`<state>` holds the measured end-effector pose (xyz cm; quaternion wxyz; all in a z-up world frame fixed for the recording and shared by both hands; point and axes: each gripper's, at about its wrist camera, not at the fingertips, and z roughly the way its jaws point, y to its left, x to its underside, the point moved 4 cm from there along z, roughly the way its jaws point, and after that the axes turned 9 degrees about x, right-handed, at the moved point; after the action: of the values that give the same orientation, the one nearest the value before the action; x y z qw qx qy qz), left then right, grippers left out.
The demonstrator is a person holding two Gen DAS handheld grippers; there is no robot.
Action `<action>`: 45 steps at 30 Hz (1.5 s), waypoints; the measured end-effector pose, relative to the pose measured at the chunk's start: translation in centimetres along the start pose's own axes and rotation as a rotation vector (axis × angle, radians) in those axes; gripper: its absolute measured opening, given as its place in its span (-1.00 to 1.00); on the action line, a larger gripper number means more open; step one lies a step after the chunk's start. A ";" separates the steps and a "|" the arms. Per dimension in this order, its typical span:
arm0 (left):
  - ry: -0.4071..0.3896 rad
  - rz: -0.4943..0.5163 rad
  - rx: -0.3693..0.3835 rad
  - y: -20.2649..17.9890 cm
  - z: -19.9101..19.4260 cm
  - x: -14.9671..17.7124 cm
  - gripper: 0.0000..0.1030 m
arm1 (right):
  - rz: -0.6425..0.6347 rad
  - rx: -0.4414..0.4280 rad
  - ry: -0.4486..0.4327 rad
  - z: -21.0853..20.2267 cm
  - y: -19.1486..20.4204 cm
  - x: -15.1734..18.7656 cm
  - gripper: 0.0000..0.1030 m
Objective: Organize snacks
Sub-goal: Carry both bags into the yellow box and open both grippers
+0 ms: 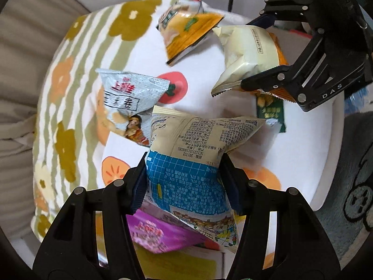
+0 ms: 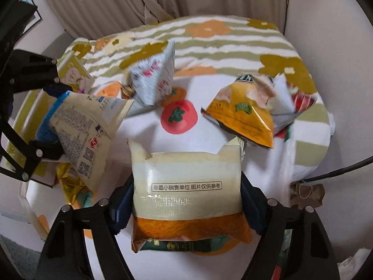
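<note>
My left gripper (image 1: pixel 185 182) is shut on a beige-and-blue snack bag (image 1: pixel 195 158), held above the table; the bag also shows at the left of the right wrist view (image 2: pixel 86 130). My right gripper (image 2: pixel 186 200) is shut on a cream-and-orange snack bag (image 2: pixel 186 186), which also shows at the upper right of the left wrist view (image 1: pixel 249 53). A silver bag (image 1: pixel 126 100) and a yellow-orange bag (image 1: pixel 186 35) lie on the flowered cloth (image 1: pixel 81 74). The right wrist view shows the silver bag (image 2: pixel 153 81) and the yellow-orange bag (image 2: pixel 242 116) too.
A purple packet (image 1: pixel 158 233) lies in a box under my left gripper. A dark green packet (image 1: pixel 270 112) lies under the right gripper. A red-and-white bag (image 2: pixel 293 100) sits behind the yellow one. Beige curtains (image 2: pixel 139 0) hang behind the table.
</note>
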<state>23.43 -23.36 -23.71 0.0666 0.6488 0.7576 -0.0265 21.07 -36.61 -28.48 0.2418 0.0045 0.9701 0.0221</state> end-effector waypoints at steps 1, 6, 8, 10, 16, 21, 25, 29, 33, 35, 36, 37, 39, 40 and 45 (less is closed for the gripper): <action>-0.014 -0.011 -0.013 -0.5 -0.8 0.1 0.04 | -0.004 0.001 -0.012 -0.8 0.0 0.0 0.46; -0.072 -0.079 -0.072 -2.5 -4.2 1.1 0.05 | -0.036 -0.001 -0.065 -4.4 0.3 0.2 0.46; -0.097 -0.119 -0.091 -3.5 -5.7 1.8 0.05 | -0.054 -0.006 -0.086 -5.8 0.7 0.2 0.46; -0.123 -0.168 -0.101 -4.2 -7.1 2.7 0.05 | -0.076 -0.021 -0.114 -7.5 1.2 0.2 0.46; -0.195 -0.352 -0.171 -4.3 -12.0 7.1 0.05 | -0.138 -0.061 -0.169 -11.1 3.4 -0.6 0.46; -0.246 -0.503 -0.243 -2.4 -15.7 12.4 0.05 | -0.186 -0.090 -0.220 -13.3 6.5 -2.2 0.46; -0.286 -0.618 -0.290 0.0 -18.1 17.3 0.05 | -0.225 -0.121 -0.261 -14.4 10.2 -4.1 0.46; -0.317 -0.715 -0.325 2.8 -19.7 22.9 0.05 | -0.254 -0.145 -0.293 -15.0 14.9 -5.8 0.46; -0.326 -0.791 -0.333 5.2 -19.5 27.7 0.05 | -0.242 -0.182 -0.283 -14.2 19.6 -7.6 0.46; -0.321 -0.826 -0.323 6.2 -18.5 30.3 0.05 | -0.238 -0.198 -0.276 -13.6 22.2 -8.5 0.46; -0.318 -0.837 -0.319 6.4 -18.0 31.2 0.05 | -0.238 -0.202 -0.271 -13.1 23.3 -8.8 0.46; -0.313 -0.851 -0.314 6.6 -17.2 32.3 0.05 | -0.237 -0.206 -0.265 -12.6 24.5 -9.2 0.46; -0.310 -0.876 -0.281 7.0 -15.5 33.9 0.05 | -0.231 -0.216 -0.251 -11.8 26.4 -9.7 0.46; -0.311 -0.887 -0.266 7.2 -14.8 34.5 0.06 | -0.229 -0.220 -0.241 -11.3 27.5 -9.9 0.46; -0.339 -0.932 -0.188 8.2 -12.1 36.8 0.77 | -0.218 -0.206 -0.197 -9.4 30.8 -10.4 0.46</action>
<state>25.21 15.47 -16.38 0.2278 0.2194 0.9444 -0.0899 25.78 -6.40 -13.90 0.3359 -0.1233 0.9290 0.0946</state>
